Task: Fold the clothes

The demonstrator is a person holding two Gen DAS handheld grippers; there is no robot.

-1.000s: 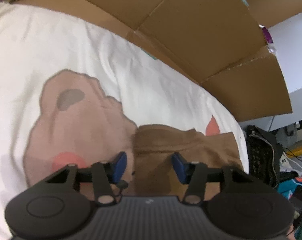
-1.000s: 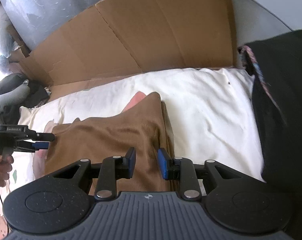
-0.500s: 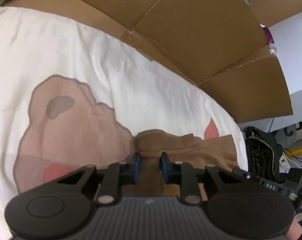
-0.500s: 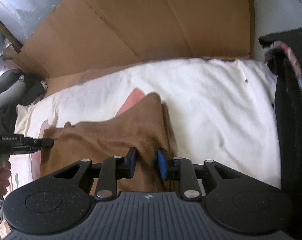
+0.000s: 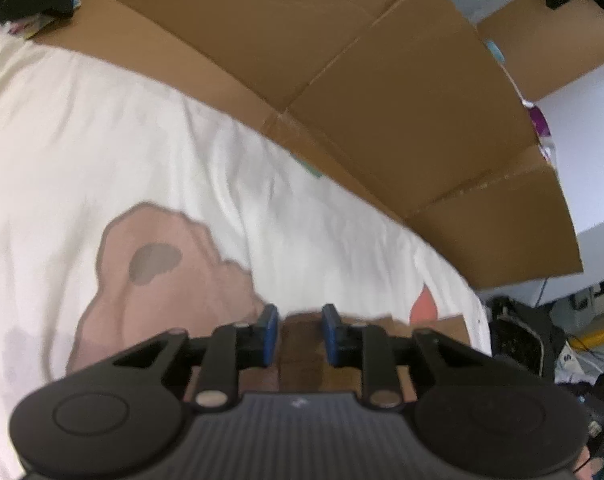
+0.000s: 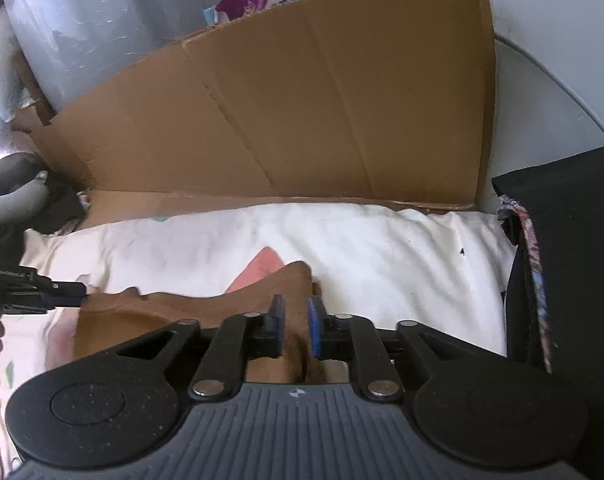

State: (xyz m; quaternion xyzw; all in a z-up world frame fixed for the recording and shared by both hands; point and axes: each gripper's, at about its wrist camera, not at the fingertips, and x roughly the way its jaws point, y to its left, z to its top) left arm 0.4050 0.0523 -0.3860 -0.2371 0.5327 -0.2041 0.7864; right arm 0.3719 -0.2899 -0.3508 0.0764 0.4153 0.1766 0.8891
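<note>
A brown garment (image 6: 205, 312) lies on the white bed sheet (image 6: 382, 248), its near edge raised between my two grippers. My right gripper (image 6: 295, 324) has a bunched fold of the brown cloth between its blue pads (image 6: 316, 320); its jaws are opening a little, and the pads still touch the cloth. My left gripper (image 5: 299, 332) straddles the other corner of the garment (image 5: 302, 344), with its jaws also easing open and the cloth filling the gap. In the right wrist view the left gripper (image 6: 67, 294) pinches the garment's left edge.
A flattened cardboard sheet (image 5: 382, 92) stands along the far side of the bed. The bed sheet carries a large tan bear print (image 5: 169, 276). A black cushion or bag (image 6: 574, 280) stands at the right of the bed. Dark bags and cables (image 5: 534, 340) lie beyond the bed's end.
Both grippers closed onto the brown garment's near edge. The right one then rose slightly and drew the cloth with it. The garment's edge now hangs stretched between the two grippers.
</note>
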